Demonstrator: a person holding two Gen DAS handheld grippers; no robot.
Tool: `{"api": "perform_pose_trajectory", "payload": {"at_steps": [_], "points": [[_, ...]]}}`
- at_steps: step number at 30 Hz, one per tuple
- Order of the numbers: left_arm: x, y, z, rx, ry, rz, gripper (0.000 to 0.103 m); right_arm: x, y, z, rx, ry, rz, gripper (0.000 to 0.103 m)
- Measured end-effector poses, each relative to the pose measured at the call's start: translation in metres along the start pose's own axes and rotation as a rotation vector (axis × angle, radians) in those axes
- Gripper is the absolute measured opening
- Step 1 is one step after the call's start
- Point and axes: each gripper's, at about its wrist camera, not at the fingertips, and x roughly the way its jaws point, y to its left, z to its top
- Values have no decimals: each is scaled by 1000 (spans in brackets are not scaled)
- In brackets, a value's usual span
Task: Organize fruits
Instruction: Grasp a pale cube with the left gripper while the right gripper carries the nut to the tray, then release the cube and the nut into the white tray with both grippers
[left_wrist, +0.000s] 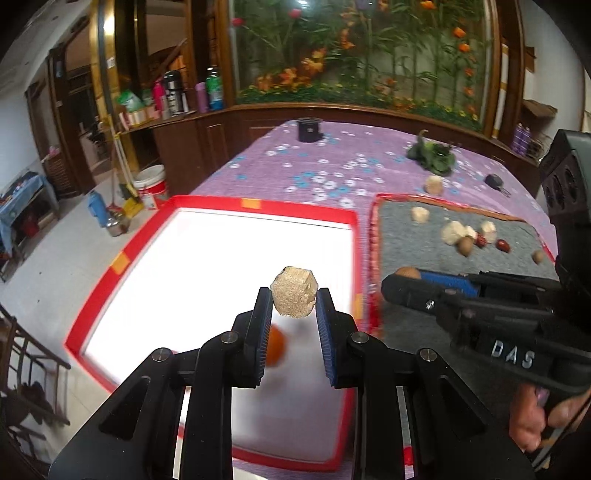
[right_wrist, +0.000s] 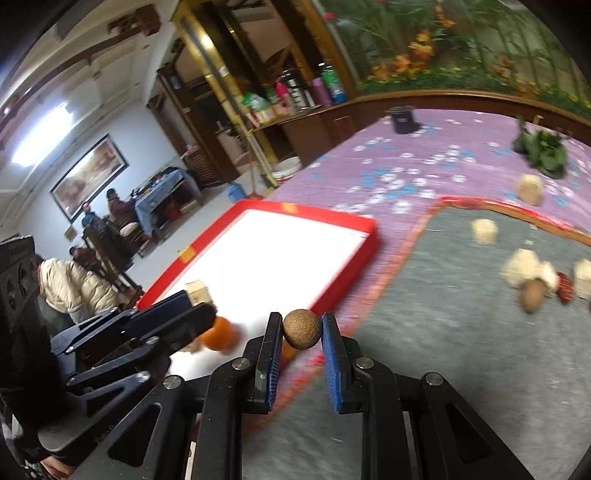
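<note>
I hold a tan cube (left_wrist: 294, 297) in my left gripper (left_wrist: 294, 300) above the red tray (left_wrist: 207, 204), ready to drop; my right gripper (right_wrist: 302, 329) pinches a brown ball (right_wrist: 301, 329) over the grey mat (right_wrist: 461, 350), tray-bound I judge.

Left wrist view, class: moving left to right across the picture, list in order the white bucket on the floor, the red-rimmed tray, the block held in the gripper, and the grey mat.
white bucket → red-rimmed tray → tan block held in the left gripper → grey mat.
</note>
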Motion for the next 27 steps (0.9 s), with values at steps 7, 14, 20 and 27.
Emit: {"api": "perform_pose_trajectory", "payload": {"at_steps": [7,14,20,27], "points": [[4,23,-8,-30,-1,45,24,31,26,1,-49,48,4,20],[9,40,-15,-41,9,104,24,57,33,1,-55,89,-21,20],[9,43,-15,-31,2,160,24,60,39,-1,-80,103,-44,21],[4,42,-14,-8,-22,227,24,55,39,0,-77,76,-41,34]]}}
